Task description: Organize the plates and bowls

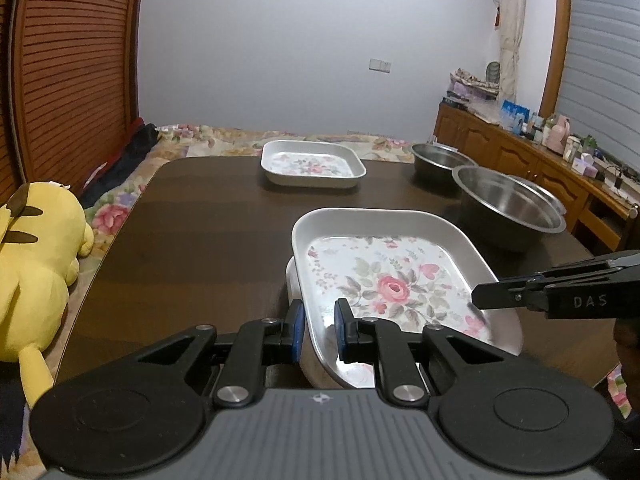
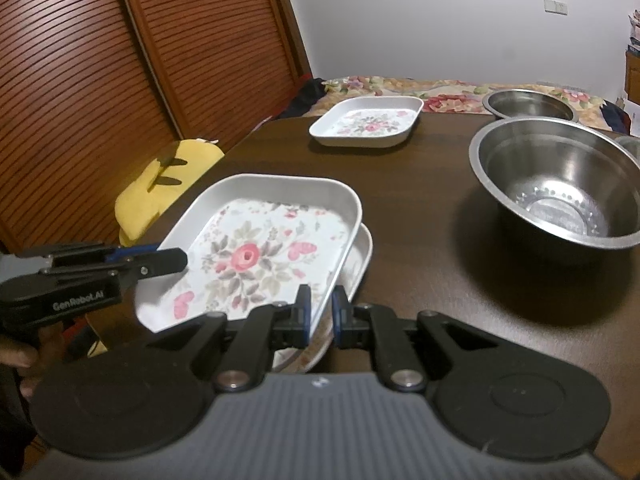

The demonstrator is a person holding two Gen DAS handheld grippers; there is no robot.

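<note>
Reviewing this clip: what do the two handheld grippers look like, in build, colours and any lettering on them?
Both match: a grey ribbed body with two round black discs, black linkage arms with silver rivets, and black fingers faced with blue pads. The left gripper shows "GenRobot.AI" in pale lettering on its side in the right wrist view; the right gripper shows "DAS" on its side in the left wrist view. No cables or sleeves can be made out.

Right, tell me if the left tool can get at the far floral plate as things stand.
Probably not yet. The left tool is shut on the rim of the near floral plate, shared with the right tool. The far floral plate sits unobstructed across bare table, so the path looks free once it lets go.
</note>
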